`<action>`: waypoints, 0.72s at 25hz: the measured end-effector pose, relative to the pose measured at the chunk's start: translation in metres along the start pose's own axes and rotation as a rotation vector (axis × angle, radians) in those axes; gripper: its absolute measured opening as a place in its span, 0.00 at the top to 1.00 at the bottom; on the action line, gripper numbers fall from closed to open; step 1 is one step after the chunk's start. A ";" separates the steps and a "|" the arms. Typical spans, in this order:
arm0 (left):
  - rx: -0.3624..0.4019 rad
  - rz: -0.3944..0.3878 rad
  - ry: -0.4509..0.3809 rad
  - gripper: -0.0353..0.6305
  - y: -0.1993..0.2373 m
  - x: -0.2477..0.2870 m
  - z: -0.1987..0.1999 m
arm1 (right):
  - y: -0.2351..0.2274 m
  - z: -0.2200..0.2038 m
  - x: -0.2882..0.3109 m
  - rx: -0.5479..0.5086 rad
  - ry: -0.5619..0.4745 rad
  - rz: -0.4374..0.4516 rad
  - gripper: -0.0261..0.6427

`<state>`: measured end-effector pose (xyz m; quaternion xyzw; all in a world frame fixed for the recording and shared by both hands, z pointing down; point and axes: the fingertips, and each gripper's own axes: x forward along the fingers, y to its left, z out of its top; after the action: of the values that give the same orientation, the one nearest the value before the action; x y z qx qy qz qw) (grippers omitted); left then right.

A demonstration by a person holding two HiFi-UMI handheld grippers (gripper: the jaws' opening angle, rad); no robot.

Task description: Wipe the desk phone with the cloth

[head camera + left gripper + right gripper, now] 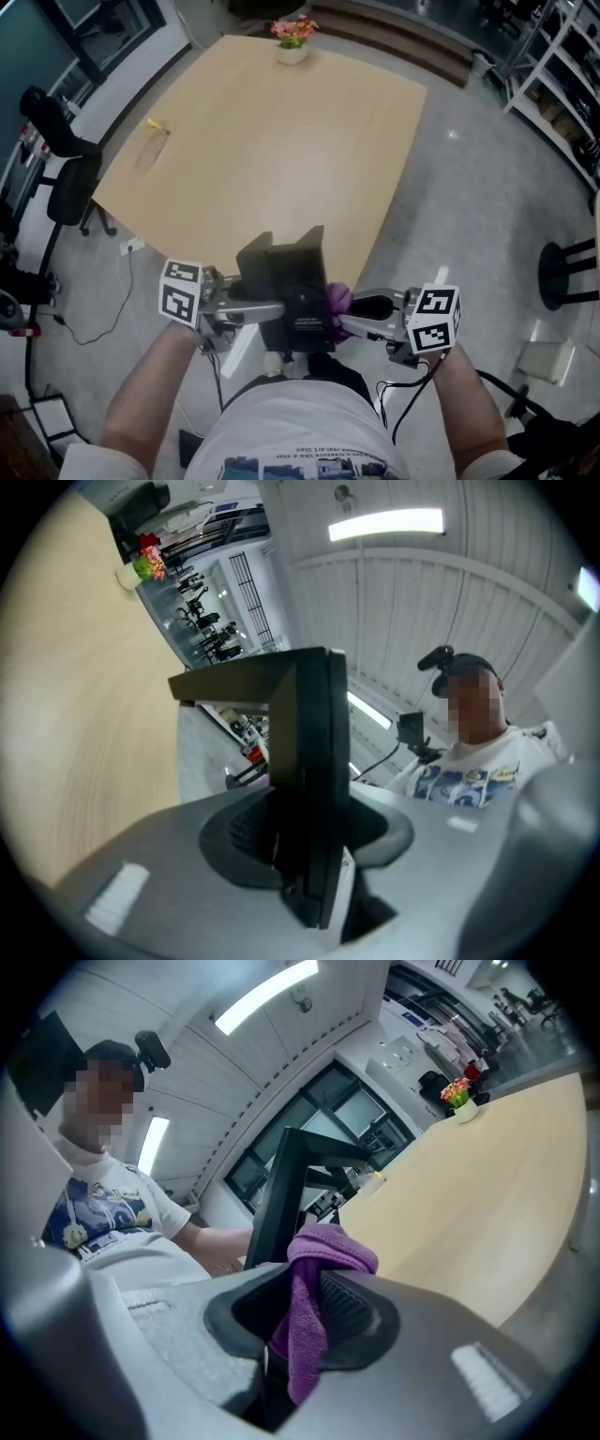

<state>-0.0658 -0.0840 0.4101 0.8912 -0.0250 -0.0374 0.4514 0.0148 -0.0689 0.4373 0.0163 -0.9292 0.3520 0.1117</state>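
Observation:
A black desk phone (291, 286) hangs in the air in front of my body, just off the near corner of the table, seen from its underside. My left gripper (267, 309) is shut on it; in the left gripper view the phone's thin edge (314, 789) stands upright between the jaws of that gripper (305, 855). My right gripper (349, 317) is shut on a purple cloth (337, 300), which sits against the phone's right side. In the right gripper view the cloth (314, 1288) folds over the jaws of that gripper (300, 1335), with the phone (281, 1194) right behind it.
The wooden table (272, 141) stretches ahead, with a pot of flowers (292, 42) at its far edge and a small yellow item (155, 125) near its left edge. A black chair (66, 169) stands at the left, a stool (567, 272) and shelving (562, 75) at the right.

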 end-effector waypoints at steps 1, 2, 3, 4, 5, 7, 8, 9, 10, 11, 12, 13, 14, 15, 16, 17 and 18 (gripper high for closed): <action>0.000 0.000 0.001 0.68 0.000 0.000 0.000 | -0.001 0.000 0.000 -0.004 0.003 -0.005 0.83; 0.001 -0.001 0.002 0.68 -0.001 -0.001 0.001 | -0.004 0.004 -0.001 -0.006 -0.006 -0.015 0.83; 0.001 -0.003 0.004 0.68 -0.002 -0.001 0.001 | -0.007 0.011 -0.001 -0.008 -0.022 -0.030 0.83; 0.002 -0.006 0.006 0.68 -0.003 -0.001 0.001 | -0.011 0.020 0.000 -0.013 -0.042 -0.045 0.83; 0.002 -0.008 0.008 0.68 -0.003 -0.001 0.000 | -0.015 0.030 0.001 -0.021 -0.062 -0.058 0.83; -0.002 -0.016 0.016 0.68 -0.005 0.001 -0.003 | -0.020 0.047 0.005 -0.033 -0.101 -0.064 0.83; -0.005 -0.020 0.019 0.68 -0.006 0.002 -0.006 | -0.022 0.054 0.009 -0.034 -0.117 -0.056 0.83; -0.007 -0.023 0.023 0.68 -0.007 0.003 -0.008 | -0.022 0.060 0.013 -0.033 -0.128 -0.044 0.83; -0.008 -0.027 0.025 0.68 -0.008 0.004 -0.009 | -0.023 0.063 0.017 -0.031 -0.131 -0.033 0.83; -0.007 -0.030 0.027 0.68 -0.009 0.005 -0.010 | -0.023 0.065 0.023 -0.031 -0.127 -0.023 0.83; -0.005 -0.034 0.029 0.68 -0.011 0.006 -0.010 | -0.022 0.065 0.029 -0.032 -0.119 -0.013 0.83; -0.003 -0.037 0.030 0.68 -0.012 0.006 -0.010 | -0.021 0.064 0.034 -0.033 -0.111 -0.001 0.83; -0.001 -0.040 0.031 0.68 -0.013 0.006 -0.010 | -0.019 0.063 0.039 -0.034 -0.103 0.012 0.83; 0.001 -0.042 0.031 0.68 -0.014 0.005 -0.010 | -0.016 0.060 0.043 -0.035 -0.094 0.024 0.83; 0.003 -0.044 0.031 0.68 -0.014 0.005 -0.011 | -0.014 0.057 0.046 -0.037 -0.083 0.034 0.83; 0.005 -0.043 0.030 0.68 -0.015 0.004 -0.011 | -0.013 0.053 0.047 -0.039 -0.070 0.040 0.83; 0.006 -0.041 0.028 0.68 -0.015 0.002 -0.011 | -0.011 0.048 0.048 -0.042 -0.055 0.042 0.83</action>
<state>-0.0623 -0.0665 0.4047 0.8933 -0.0007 -0.0339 0.4482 -0.0402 -0.1066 0.4205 0.0042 -0.9391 0.3343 0.0791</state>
